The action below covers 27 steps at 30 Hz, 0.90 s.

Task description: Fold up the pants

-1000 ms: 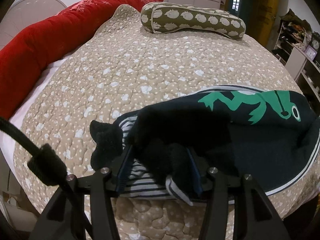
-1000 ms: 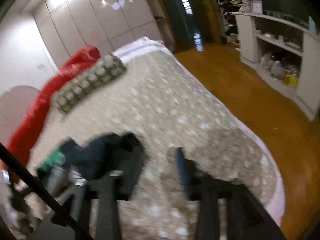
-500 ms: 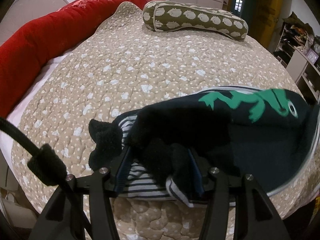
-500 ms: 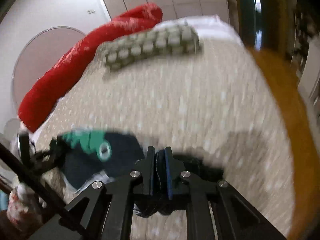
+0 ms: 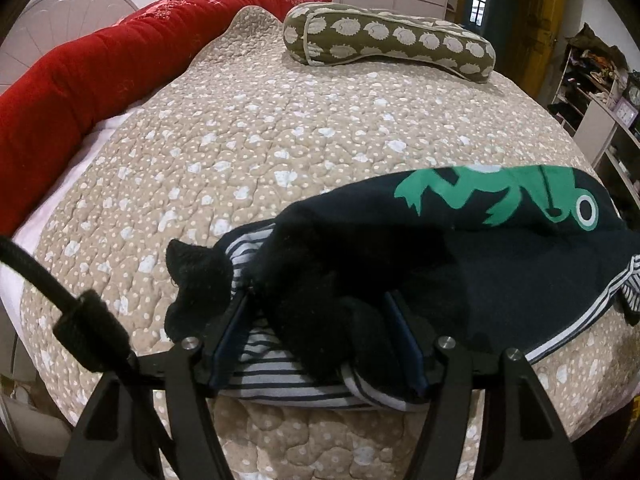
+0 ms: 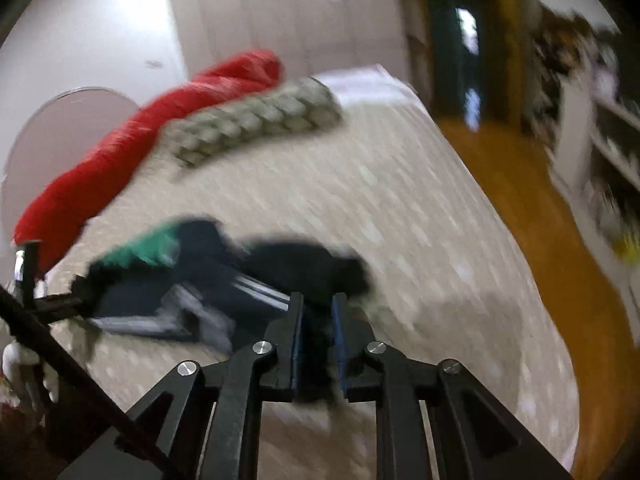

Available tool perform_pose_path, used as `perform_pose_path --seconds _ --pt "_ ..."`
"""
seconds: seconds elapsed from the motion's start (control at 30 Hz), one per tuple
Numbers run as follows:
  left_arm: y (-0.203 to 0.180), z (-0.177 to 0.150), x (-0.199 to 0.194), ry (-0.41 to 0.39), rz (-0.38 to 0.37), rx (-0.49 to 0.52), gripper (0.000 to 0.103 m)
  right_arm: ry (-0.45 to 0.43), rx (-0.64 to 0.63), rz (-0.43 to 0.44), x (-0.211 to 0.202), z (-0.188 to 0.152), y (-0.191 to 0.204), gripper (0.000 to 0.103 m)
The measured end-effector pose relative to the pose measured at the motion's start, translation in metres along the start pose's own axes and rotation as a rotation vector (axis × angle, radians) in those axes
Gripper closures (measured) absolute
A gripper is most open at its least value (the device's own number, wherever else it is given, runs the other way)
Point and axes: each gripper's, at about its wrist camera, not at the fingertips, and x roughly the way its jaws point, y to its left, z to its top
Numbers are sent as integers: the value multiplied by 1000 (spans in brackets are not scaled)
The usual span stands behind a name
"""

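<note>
Dark navy pants [image 5: 460,264] with a green animal print [image 5: 500,196] and a striped lining lie bunched on the bed's near part. My left gripper [image 5: 316,304] straddles a thick black bunch of them. Its jaws are opening, and striped lining shows in a gap beside the left pad [image 5: 230,320]. In the blurred right wrist view the pants [image 6: 208,264] lie to the left. My right gripper [image 6: 318,304] holds a dark fold of them between nearly closed pads; its jaws are opening slightly.
A beige dotted quilt [image 5: 280,120] covers the bed. A long red bolster [image 5: 100,64] runs along its left side, and an olive patterned pillow [image 5: 392,44] lies at the far end. Cluttered white shelves [image 5: 600,112] and an orange wooden floor [image 6: 540,208] lie to the right.
My right gripper went from open to closed on a dark fold of the pants and swung across the bed. The left gripper's fingers have spread a little wider around the bunch.
</note>
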Motion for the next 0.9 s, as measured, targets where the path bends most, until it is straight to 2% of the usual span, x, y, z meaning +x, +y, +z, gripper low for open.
perform_pose_path --seconds 0.07,0.13,0.17,0.2,0.27,0.4,0.47,0.5,0.57,0.6,0.63,0.67,0.73,0.77,0.83,0.87,0.9 --pt "0 0 0 -3 1 1 37 -11 84 15 -8 3 -21 88" --pt "0 0 1 -4 3 0 37 -37 146 67 -17 13 -29 85" --pt "0 0 0 -5 4 -1 37 -51 163 107 -20 20 -30 78" --pt "-1 -1 0 -6 5 -2 37 -55 170 138 -21 25 -29 64" --pt "-1 -1 1 -8 8 -3 36 -26 174 223 -13 32 -23 48" --pt "0 0 0 -5 6 -4 36 62 136 343 15 31 5 45" --pt "0 0 1 -3 2 -4 36 129 -17 331 26 25 36 44" --pt "1 0 1 -2 0 -4 36 161 -83 311 30 23 45 54" --pt "1 1 1 0 -2 -8 36 244 -284 212 40 27 75 98" --pt "1 0 1 -1 -2 -10 36 219 -336 155 38 36 85 98" --pt "1 0 1 -1 -1 -13 36 191 -351 137 35 43 89 98" --pt "1 0 1 -2 -1 -16 36 124 -353 119 26 58 93 98" --pt "1 0 1 -6 -3 -17 32 -35 -348 70 7 77 99 98" --pt "1 0 1 -7 -15 -20 30 -168 -380 13 -8 79 107 98" --pt "-1 0 2 -4 -11 -21 28 -333 -477 -104 -18 62 123 94" --pt "-2 0 2 -6 -4 -16 28 -360 -534 -145 -16 44 130 94" --pt "-3 -1 2 -9 -1 -11 28 -328 -565 -153 -9 25 130 94"
